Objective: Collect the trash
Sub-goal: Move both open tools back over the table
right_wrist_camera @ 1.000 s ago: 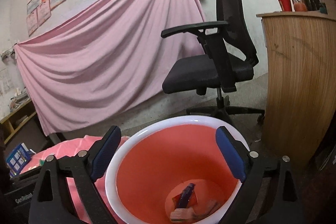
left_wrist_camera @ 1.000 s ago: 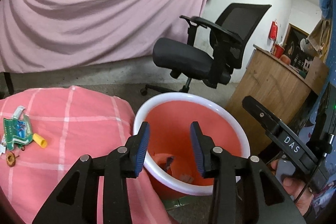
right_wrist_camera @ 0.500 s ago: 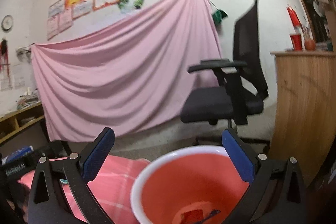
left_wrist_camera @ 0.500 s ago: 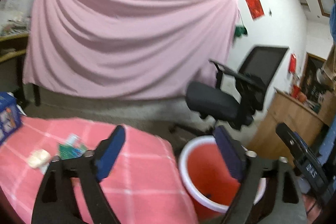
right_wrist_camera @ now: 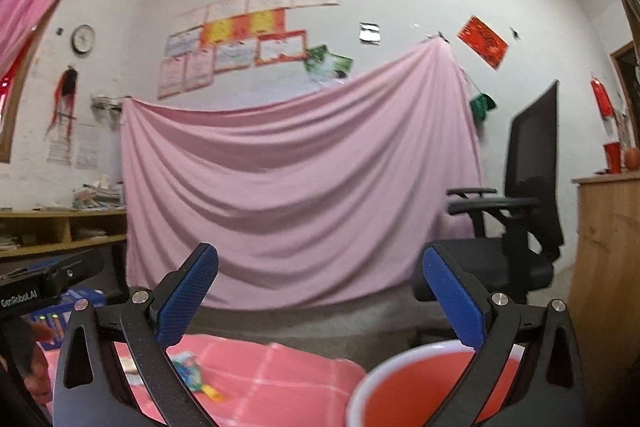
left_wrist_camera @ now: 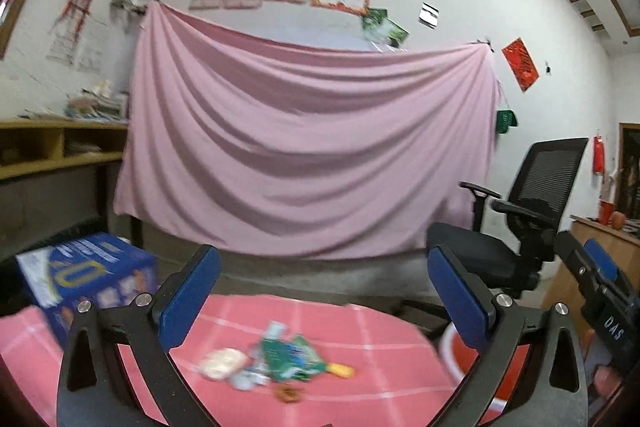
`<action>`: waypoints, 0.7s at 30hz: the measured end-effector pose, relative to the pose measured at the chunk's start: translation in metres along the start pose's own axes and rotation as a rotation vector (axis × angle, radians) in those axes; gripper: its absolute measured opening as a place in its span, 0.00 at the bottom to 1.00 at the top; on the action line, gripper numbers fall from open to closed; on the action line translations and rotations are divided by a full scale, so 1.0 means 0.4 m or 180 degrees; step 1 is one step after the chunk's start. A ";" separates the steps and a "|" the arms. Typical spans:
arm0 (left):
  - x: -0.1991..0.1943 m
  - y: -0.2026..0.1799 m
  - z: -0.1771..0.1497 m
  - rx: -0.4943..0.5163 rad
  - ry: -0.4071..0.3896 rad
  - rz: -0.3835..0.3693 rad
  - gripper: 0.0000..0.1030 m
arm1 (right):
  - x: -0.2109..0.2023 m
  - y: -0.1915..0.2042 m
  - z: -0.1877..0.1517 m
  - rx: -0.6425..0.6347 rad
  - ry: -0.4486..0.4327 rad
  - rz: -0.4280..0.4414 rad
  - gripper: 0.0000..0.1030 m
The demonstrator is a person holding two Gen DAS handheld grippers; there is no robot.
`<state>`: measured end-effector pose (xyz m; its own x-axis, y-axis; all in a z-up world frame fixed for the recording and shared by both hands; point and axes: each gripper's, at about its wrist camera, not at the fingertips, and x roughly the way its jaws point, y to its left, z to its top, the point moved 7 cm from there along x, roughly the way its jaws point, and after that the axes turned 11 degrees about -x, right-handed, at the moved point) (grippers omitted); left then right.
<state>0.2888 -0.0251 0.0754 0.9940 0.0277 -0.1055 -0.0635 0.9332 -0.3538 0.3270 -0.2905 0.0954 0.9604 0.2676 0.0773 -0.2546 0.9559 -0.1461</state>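
Trash lies on the pink checked cloth (left_wrist_camera: 360,327): a green wrapper (left_wrist_camera: 290,353), a pale crumpled piece (left_wrist_camera: 222,363), a yellow bit (left_wrist_camera: 342,370) and a small brown scrap (left_wrist_camera: 287,394). My left gripper (left_wrist_camera: 322,259) hovers above and short of this pile, its jaws opening wide with nothing between them. The red bin with a white rim (right_wrist_camera: 400,359) stands off the cloth's right end, just under my right gripper (right_wrist_camera: 320,255), which is open and empty. The right wrist view also catches the wrapper (right_wrist_camera: 186,367) at lower left.
A blue box (left_wrist_camera: 86,271) stands on the cloth's far left. A black office chair (left_wrist_camera: 520,227) and a wooden counter (right_wrist_camera: 608,247) are to the right of the bin. A pink drape (left_wrist_camera: 304,155) hangs behind, with a wooden shelf (left_wrist_camera: 48,147) at left.
Both grippers rose and swung left, away from over the bin toward the table. The left jaws went from narrow to wide open; the trash pile came into the left view's middle.
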 end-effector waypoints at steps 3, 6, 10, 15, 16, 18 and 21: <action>-0.030 0.068 0.002 0.0067 -0.0095 0.0126 0.99 | 0.014 0.058 0.004 -0.0051 -0.0056 0.0086 1.00; -0.043 0.131 -0.002 0.0110 -0.0114 0.0237 0.99 | 0.044 0.128 -0.006 -0.0136 -0.0020 0.0210 1.00; -0.040 0.205 -0.026 0.0103 -0.0029 0.0339 0.99 | 0.090 0.202 -0.036 -0.0257 0.0146 0.0350 1.00; -0.002 0.270 -0.076 0.0061 0.0235 0.0396 0.99 | 0.140 0.266 -0.101 -0.0410 0.0507 0.0501 1.00; 0.007 0.275 -0.084 0.0051 0.0283 0.0400 0.99 | 0.144 0.270 -0.114 -0.0422 0.0574 0.0524 1.00; 0.028 0.291 -0.109 0.0040 0.0434 0.0425 0.99 | 0.162 0.278 -0.144 -0.0436 0.0750 0.0578 1.00; 0.066 0.307 -0.144 0.0055 0.0706 0.0434 0.99 | 0.186 0.281 -0.186 -0.0421 0.0994 0.0651 1.00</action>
<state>0.3024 0.0696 -0.0243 0.9326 0.0762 -0.3528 -0.1922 0.9322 -0.3066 0.3782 -0.1719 0.0112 0.8847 0.3819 -0.2674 -0.4472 0.8574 -0.2548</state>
